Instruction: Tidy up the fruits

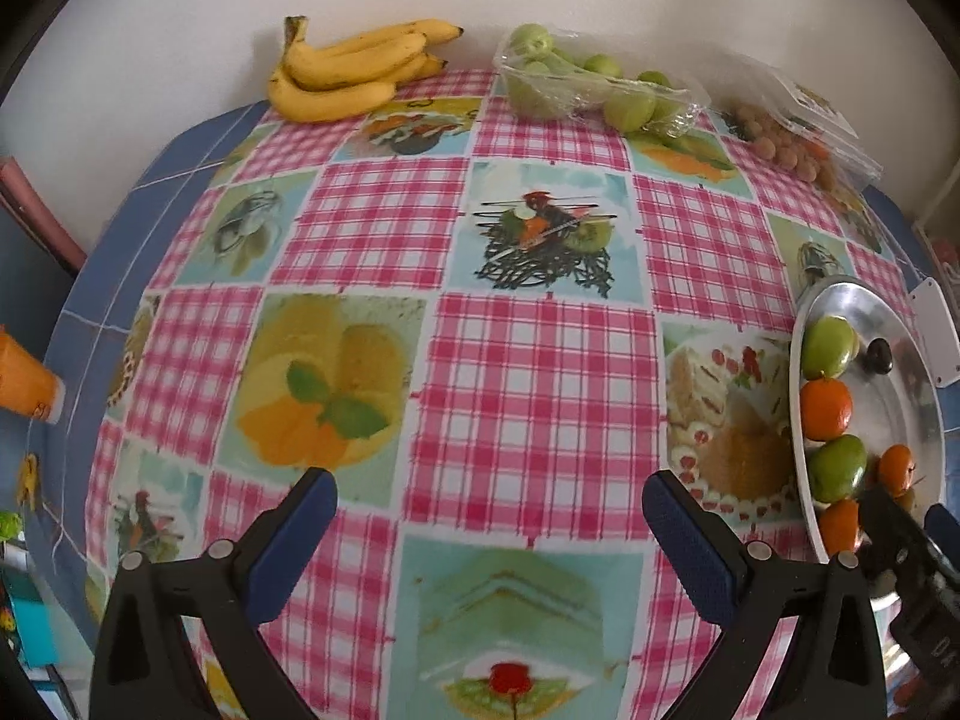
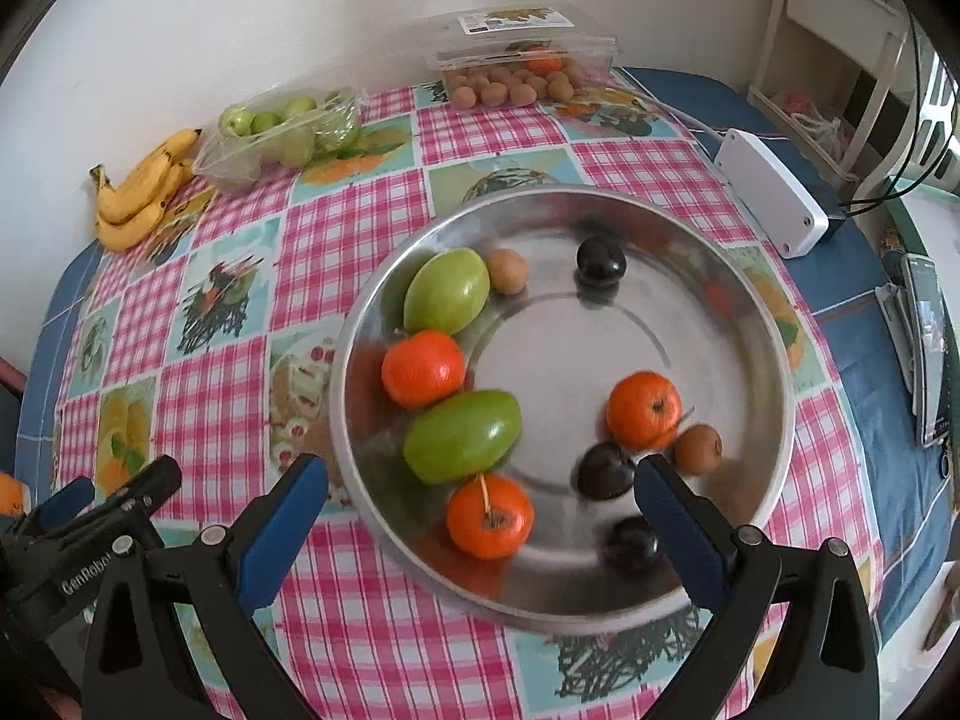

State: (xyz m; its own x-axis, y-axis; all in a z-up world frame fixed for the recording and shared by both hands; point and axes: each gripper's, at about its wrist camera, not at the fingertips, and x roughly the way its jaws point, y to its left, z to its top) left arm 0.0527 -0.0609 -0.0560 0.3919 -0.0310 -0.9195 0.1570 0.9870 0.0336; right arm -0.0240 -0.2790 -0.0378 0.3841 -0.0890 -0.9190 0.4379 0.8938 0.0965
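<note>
Both grippers were spread wide and empty: the left gripper (image 1: 489,501) over the tablecloth (image 1: 540,372), the right gripper (image 2: 480,483) above the metal tray (image 2: 750,324) of fruit, perhaps plums (image 2: 601,261) among them.

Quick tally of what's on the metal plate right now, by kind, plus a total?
On the round silver metal plate:
Green oval fruits: 2
Orange tangerines: 3
Dark purple plums: 3
Small brown round fruits: 2
Total: 10
</note>
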